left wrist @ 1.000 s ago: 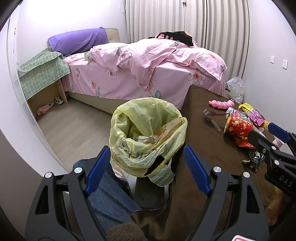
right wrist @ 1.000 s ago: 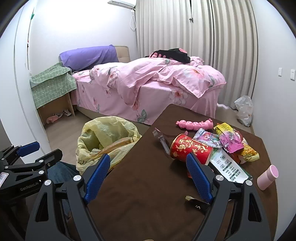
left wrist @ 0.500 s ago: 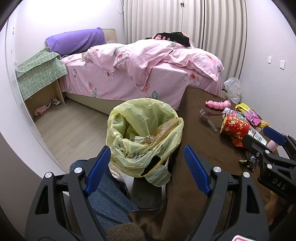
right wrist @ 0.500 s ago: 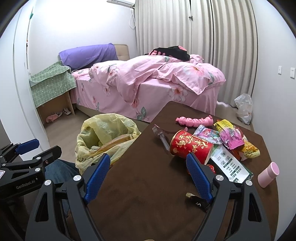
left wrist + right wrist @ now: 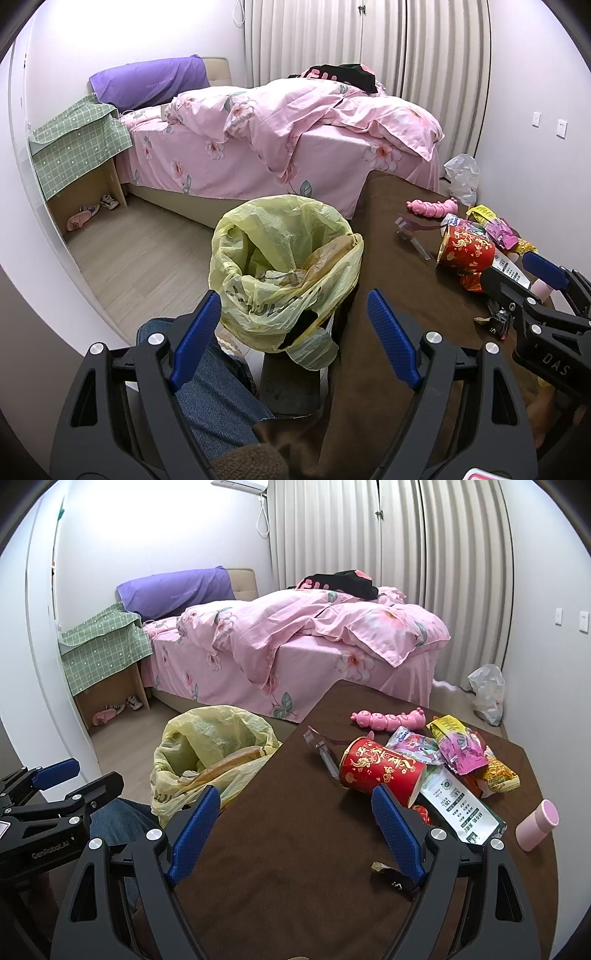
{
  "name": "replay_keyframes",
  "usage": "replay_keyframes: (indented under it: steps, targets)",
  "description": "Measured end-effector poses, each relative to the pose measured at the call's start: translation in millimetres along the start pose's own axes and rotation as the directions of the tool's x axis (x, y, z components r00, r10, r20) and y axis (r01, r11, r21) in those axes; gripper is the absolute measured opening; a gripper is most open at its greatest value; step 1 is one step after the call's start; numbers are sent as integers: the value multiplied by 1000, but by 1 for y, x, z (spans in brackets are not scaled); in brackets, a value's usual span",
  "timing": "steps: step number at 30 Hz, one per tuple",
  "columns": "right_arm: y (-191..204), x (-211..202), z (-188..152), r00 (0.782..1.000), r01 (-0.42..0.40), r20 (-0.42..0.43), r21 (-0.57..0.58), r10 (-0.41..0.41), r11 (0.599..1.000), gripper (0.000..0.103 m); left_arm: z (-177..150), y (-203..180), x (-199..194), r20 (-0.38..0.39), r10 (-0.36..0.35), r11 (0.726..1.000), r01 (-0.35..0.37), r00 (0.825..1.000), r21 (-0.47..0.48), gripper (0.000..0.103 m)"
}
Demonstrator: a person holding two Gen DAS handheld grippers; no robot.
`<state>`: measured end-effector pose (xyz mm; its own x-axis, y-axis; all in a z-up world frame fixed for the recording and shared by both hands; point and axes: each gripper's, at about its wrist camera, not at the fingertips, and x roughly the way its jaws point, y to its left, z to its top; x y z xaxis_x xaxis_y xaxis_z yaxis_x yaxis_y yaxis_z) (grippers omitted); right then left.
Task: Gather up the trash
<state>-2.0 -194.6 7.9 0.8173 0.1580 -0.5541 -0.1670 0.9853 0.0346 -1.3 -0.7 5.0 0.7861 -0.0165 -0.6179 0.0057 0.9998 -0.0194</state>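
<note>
The right view alone shows a pink tube [image 5: 536, 825] at 3 o'clock; the left view alone shows the bin [image 5: 291, 384] beneath the yellow bag [image 5: 284, 266]. Both grippers – left [image 5: 295, 343], right [image 5: 295, 830] – gape empty. Trash – red cup [image 5: 382, 771], wrappers [image 5: 461, 749] – litters the brown table [image 5: 280, 834]. A pink bed [image 5: 295, 646] lies at 12 o'clock.

Over the last second I have brought my right tongs [image 5: 295, 830] closer to the red cup [image 5: 382, 771], whose base now sits just beyond the right pad [image 5: 397, 834].
</note>
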Motion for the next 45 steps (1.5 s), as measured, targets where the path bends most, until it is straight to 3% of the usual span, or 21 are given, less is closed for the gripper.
replay_keyframes:
  steps: [45]
  targets:
    - [-5,2,2,1000,5,-3,-5,-5,1000,81,1,5,-5,5,-8,1000,8,1000,-6,78]
